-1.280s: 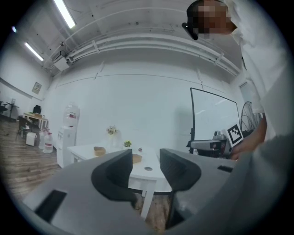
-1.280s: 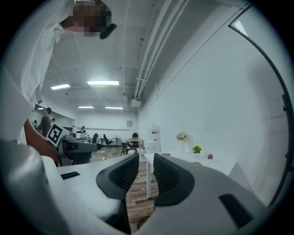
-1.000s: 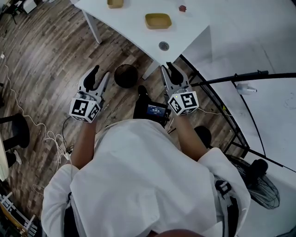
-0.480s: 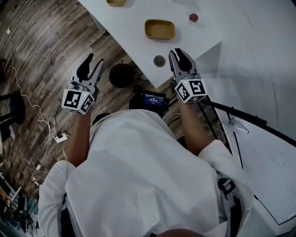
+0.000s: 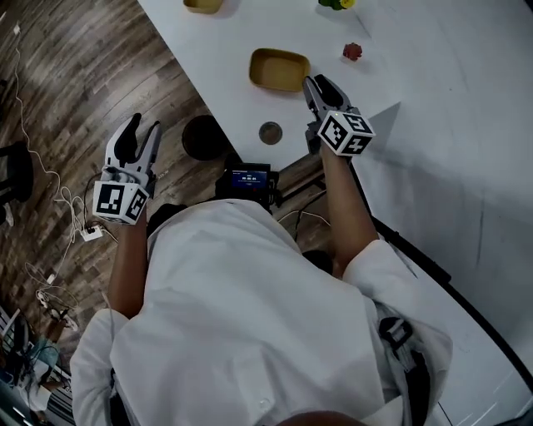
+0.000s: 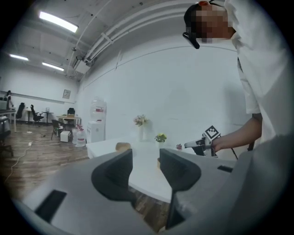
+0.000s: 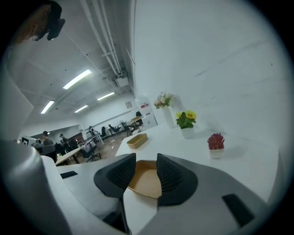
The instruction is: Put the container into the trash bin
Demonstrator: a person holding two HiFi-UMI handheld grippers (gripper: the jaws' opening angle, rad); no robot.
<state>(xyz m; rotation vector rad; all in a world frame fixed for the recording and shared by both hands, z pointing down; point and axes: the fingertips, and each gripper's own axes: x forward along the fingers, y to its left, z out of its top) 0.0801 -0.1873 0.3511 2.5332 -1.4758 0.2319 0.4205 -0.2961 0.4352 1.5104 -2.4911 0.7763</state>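
Note:
A shallow tan container (image 5: 279, 69) lies on the white table (image 5: 225, 58) near its front edge. My right gripper (image 5: 311, 83) hovers just off the container's right end; its jaws are opening with nothing pressed between them. In the right gripper view the container (image 7: 146, 183) shows through the gap of the right gripper (image 7: 146, 163), just beyond the tips. The round black trash bin (image 5: 202, 138) stands on the wooden floor by the table. My left gripper (image 5: 137, 133) hangs open and empty over the floor, left of the bin; its own view shows the left gripper (image 6: 146, 156) pointing at the table.
A second tan container (image 5: 202, 5) lies farther back on the table. A small red plant (image 5: 352, 52) and yellow flowers (image 5: 336, 3) stand beyond the right gripper. A round grommet (image 5: 270, 132) sits near the table corner. Cables (image 5: 50, 225) trail on the floor at left.
The right gripper has moved forward from below the table corner to the near container's right end. The left gripper has drifted left, away from the bin. The table has come closer in view.

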